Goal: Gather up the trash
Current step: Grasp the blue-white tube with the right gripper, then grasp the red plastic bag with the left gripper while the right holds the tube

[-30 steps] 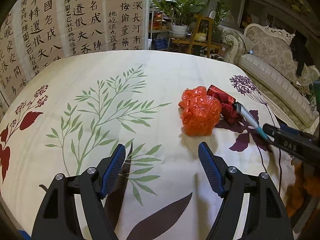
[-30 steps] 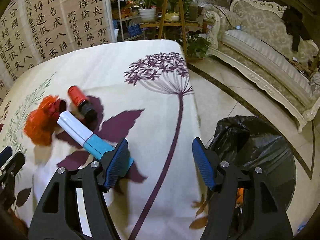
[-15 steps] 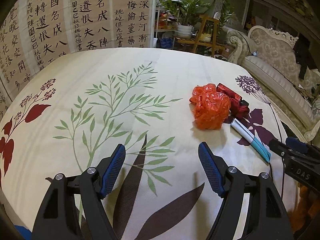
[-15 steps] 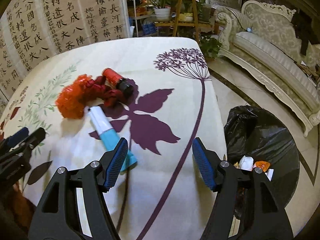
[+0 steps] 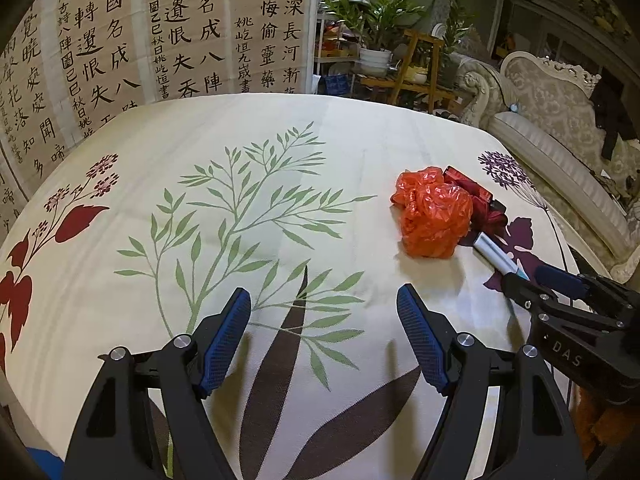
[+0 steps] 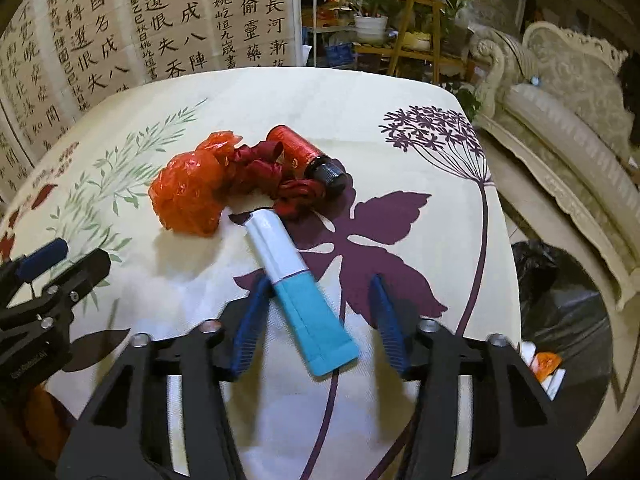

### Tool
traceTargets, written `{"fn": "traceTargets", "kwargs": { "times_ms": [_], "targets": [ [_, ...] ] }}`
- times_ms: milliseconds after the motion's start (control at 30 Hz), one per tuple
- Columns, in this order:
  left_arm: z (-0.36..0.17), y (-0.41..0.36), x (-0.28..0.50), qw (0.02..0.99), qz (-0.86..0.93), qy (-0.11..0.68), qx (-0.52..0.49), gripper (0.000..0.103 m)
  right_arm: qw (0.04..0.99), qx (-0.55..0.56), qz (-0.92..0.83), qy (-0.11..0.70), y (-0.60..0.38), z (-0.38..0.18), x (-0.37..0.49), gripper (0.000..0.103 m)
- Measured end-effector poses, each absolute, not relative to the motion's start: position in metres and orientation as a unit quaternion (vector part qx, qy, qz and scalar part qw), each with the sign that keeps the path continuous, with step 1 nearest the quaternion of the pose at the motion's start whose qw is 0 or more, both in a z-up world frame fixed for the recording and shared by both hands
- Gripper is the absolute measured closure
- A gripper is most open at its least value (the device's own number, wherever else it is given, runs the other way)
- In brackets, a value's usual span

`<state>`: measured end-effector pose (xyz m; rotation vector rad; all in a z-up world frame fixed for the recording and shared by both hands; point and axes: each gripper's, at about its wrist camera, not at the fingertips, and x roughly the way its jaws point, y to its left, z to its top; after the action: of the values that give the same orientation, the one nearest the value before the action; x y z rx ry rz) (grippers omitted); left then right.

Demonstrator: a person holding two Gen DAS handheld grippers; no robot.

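my right gripper (image 6: 316,312) closing around the white-and-teal tube (image 6: 298,286), pads not pinching yet, left gripper (image 5: 324,334) spread wide over bare tablecloth (image 5: 280,140)

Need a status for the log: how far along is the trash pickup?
Done: a few pieces already lie in the black trash bag beside the table. In hand: the right gripper is closing around the white-and-teal tube, not yet clamped. Left: the orange plastic bag, red ribbon and red bottle on the tablecloth. The left gripper is open, empty.
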<state>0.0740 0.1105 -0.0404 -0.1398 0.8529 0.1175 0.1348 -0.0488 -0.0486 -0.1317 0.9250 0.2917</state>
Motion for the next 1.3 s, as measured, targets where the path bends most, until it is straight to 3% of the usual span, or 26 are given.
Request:
{"fn": "traceTargets", "kwargs": {
  "times_ms": [67,367,1233,1267,1300],
  "targets": [
    [-0.041,0.111,0.075,0.907,0.057,0.413,-0.069,0.029,0.884,-0.065,0.138,0.443,-0.049,-0.048,0.134,0.075],
    [-0.04,0.109,0.079,0.907,0.054,0.413,-0.066,0.029,0.889,-0.043,0.132,0.436,-0.061,-0.046,0.133,0.088],
    [-0.035,0.06,0.13,0.914,0.004,0.404,-0.041,0.028,0.911,0.025,0.094,0.4,-0.105,-0.03,0.16,0.09],
    [-0.035,0.059,0.132,0.914,0.002,0.404,-0.041,0.03,0.911,0.026,0.094,0.401,-0.105,-0.031,0.161,0.09],
    [-0.036,0.06,0.134,0.913,-0.001,0.405,-0.043,0.038,0.91,0.028,0.094,0.402,-0.106,-0.031,0.161,0.09]
  ]
}}
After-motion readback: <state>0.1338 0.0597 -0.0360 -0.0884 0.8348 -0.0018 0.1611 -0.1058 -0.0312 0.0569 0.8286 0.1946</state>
